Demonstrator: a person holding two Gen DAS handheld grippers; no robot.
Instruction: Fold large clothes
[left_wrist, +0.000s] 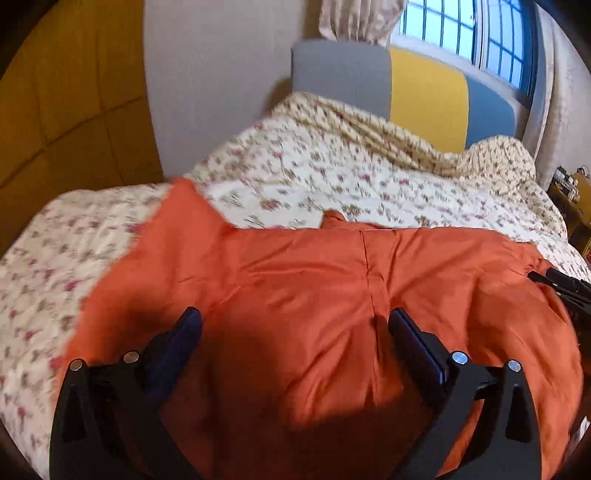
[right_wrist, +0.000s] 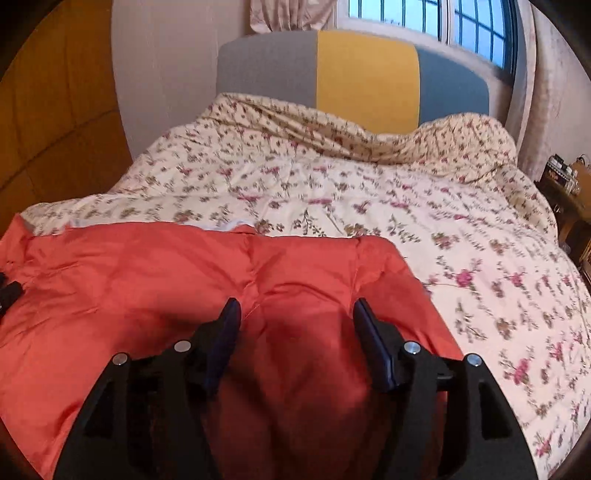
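Note:
A large orange garment (left_wrist: 314, 280) lies spread on the floral bedspread (left_wrist: 295, 173); it also shows in the right wrist view (right_wrist: 147, 273). My left gripper (left_wrist: 295, 321) is open above the garment's middle, with nothing between its fingers. My right gripper (right_wrist: 297, 312) is open above the garment's right part, near its right edge, and holds nothing. The right gripper's black tip (left_wrist: 554, 278) shows at the garment's right edge in the left wrist view. A bit of the left gripper (right_wrist: 9, 291) shows at the left edge of the right wrist view.
The bed has a grey, yellow and blue headboard (right_wrist: 354, 74) under a window (right_wrist: 443, 22). A wooden wardrobe (left_wrist: 66, 92) stands on the left. A cluttered side table (right_wrist: 569, 181) stands at the right. The bedspread (right_wrist: 406, 206) is rumpled near the headboard.

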